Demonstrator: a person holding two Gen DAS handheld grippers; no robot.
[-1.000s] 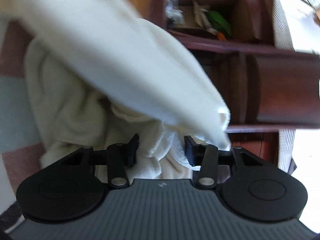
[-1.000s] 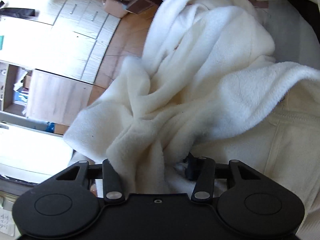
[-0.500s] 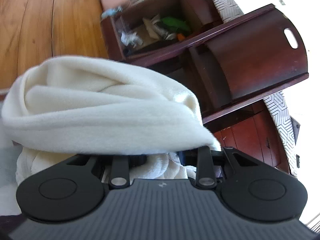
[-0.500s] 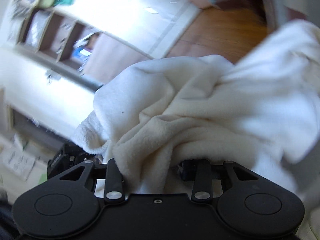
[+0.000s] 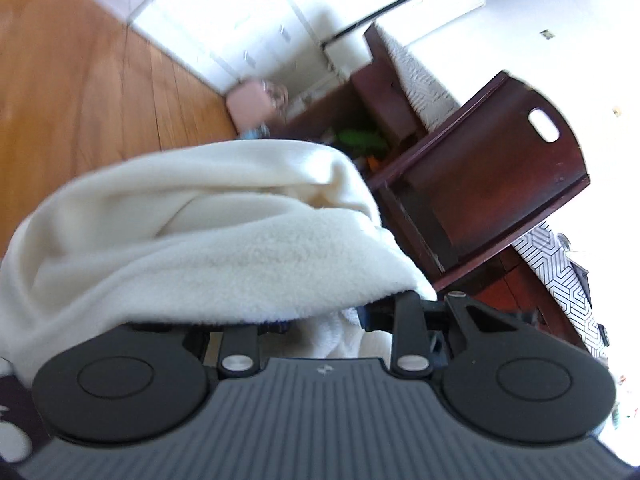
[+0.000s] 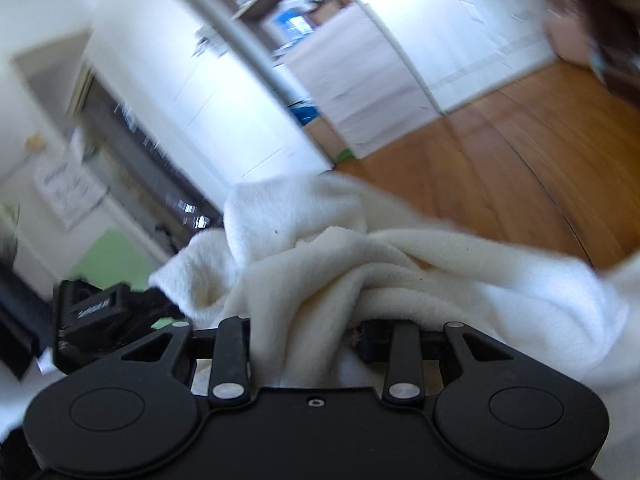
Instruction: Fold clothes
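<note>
A cream fleece garment [image 5: 208, 240] hangs bunched over my left gripper [image 5: 320, 318], which is shut on its cloth; the folds hide the left finger. In the right wrist view the same cream fleece garment [image 6: 360, 264] is bunched between the jaws of my right gripper [image 6: 308, 336], which is shut on it. The cloth trails off to the right in that view. Both grippers hold the garment up in the air, above the wooden floor [image 5: 80, 92].
A dark red wooden shelf unit [image 5: 480, 184] with clutter stands close on the right in the left wrist view. White cabinets [image 5: 248, 16] line the far wall. A black device [image 6: 96, 312] sits at lower left in the right wrist view, near a white doorway [image 6: 224, 92].
Both grippers have lifted and tilted upward with the garment. It has come off the surface it lay on; the views now show floor and walls instead of the heap.
</note>
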